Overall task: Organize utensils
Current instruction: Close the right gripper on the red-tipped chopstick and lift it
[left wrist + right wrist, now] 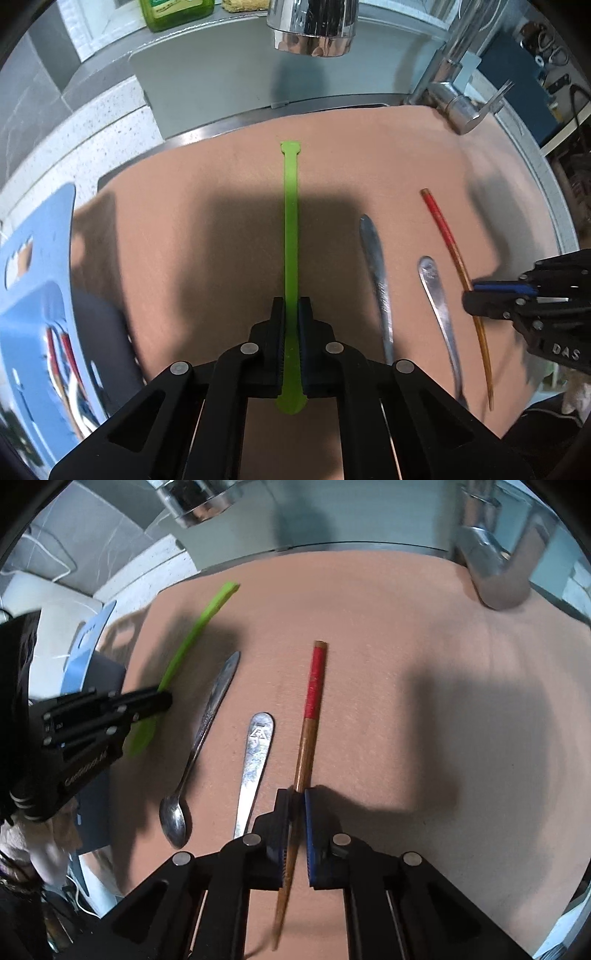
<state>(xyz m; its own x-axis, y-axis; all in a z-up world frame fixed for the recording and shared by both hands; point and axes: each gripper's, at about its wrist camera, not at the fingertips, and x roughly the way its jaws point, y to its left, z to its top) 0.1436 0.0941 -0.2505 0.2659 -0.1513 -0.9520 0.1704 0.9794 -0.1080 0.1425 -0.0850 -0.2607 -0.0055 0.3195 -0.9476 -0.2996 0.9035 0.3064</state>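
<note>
My left gripper (291, 306) is shut on a green plastic spoon (290, 229), handle pointing away, held just over a tan mat (203, 229). It also shows in the right wrist view (162, 698) with the green spoon (199, 627). My right gripper (297, 797) is shut on a wooden chopstick with a red end (314, 686); it shows in the left wrist view (476, 295) on the chopstick (443, 229). Between them lie a small metal spoon (201, 734) (376, 273) and a second metal utensil (255, 760) (437, 295), its head hidden.
A chrome faucet (314, 29) hangs over the far edge of the mat, its base (498, 576) at the far right. A blue utensil holder (33, 288) stands at the left edge. A green soap bottle (173, 11) sits on the back ledge.
</note>
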